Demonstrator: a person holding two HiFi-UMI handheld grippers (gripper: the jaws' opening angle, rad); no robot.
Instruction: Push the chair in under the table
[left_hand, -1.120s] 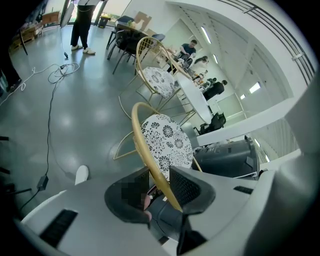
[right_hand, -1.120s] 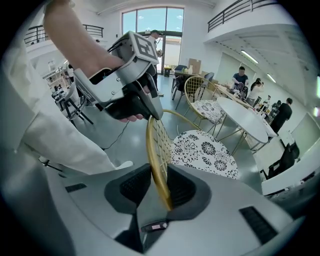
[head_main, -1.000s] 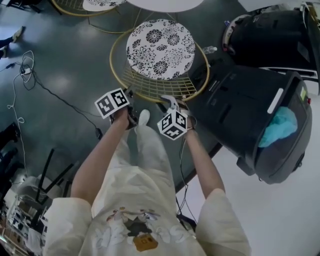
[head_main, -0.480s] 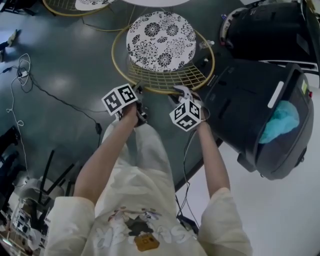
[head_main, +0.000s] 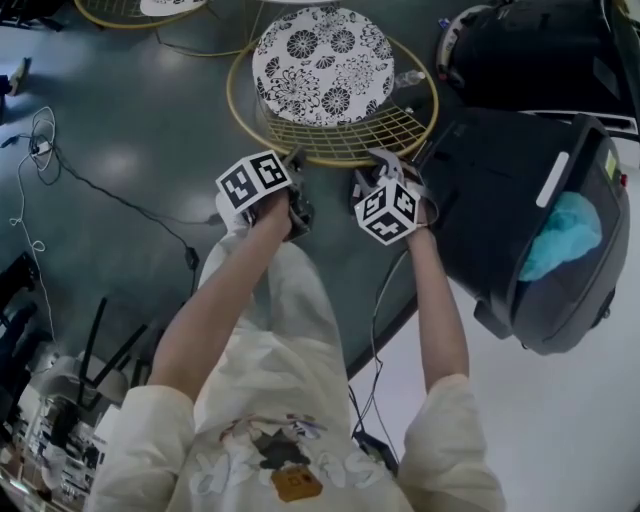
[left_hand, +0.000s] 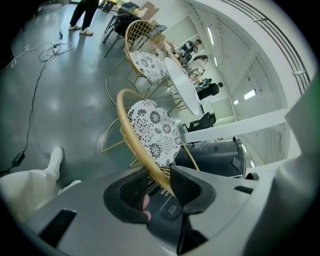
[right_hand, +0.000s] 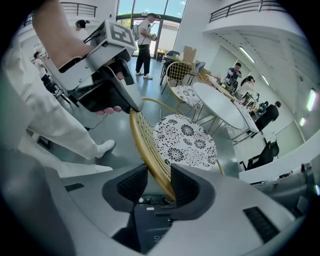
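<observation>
The black bin (head_main: 500, 200) on your right holds something turquoise (head_main: 562, 238), soft-looking. Your left gripper (left_hand: 159, 179) is spread wide around the back rim of the gold wire chair (head_main: 333, 150), with the rim lying against one pad only. Your right gripper (right_hand: 159, 181) is opening, with the same rim between its jaws. The chair stands close before the round white table (left_hand: 181, 85).

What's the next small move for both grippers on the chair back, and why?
Probably nudge the gold back rim forward toward the white table. Left gripper straddles the rim loosely; right gripper does too, jaws opening; the patterned seat looks not yet under the tabletop.
</observation>
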